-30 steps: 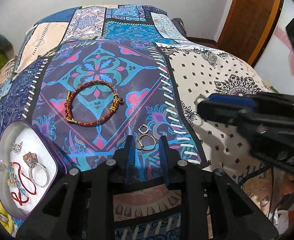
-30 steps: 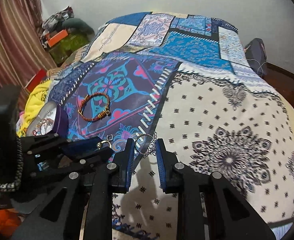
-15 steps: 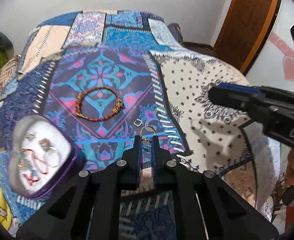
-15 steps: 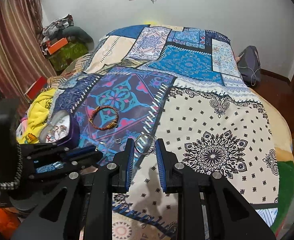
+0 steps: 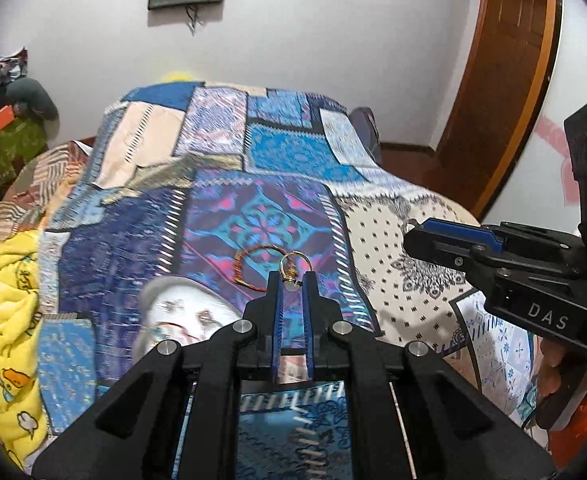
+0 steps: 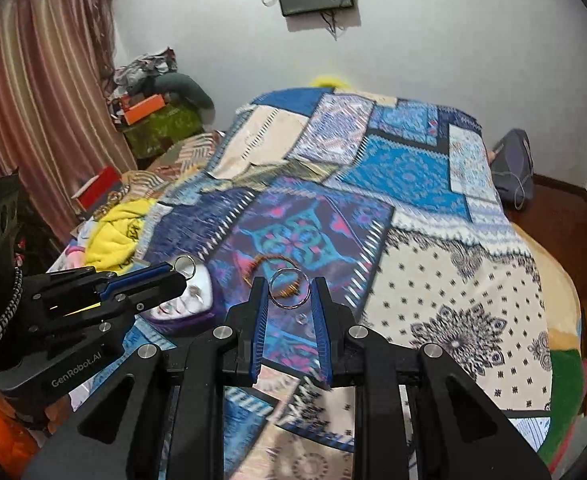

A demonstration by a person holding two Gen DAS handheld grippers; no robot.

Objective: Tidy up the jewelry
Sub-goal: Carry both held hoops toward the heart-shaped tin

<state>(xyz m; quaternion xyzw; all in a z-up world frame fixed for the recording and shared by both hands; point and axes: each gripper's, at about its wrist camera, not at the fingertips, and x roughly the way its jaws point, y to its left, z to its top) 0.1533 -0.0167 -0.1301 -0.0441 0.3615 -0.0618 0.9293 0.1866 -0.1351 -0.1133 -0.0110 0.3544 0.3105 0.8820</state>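
While motion blurs the jewelry box (image 5: 181,312), its contents stay unreadable.

The right hand-held gripper (image 5: 409,227) carried the white letters "DAS" on the side of its black body, the rest of the word running out of view. The left hand-held gripper (image 6: 181,266) carried the white marking "GenRobot.AI" along its black body.

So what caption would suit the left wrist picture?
Left gripper lifts a gold ring above the patchwork bedspread, jewelry tin below.
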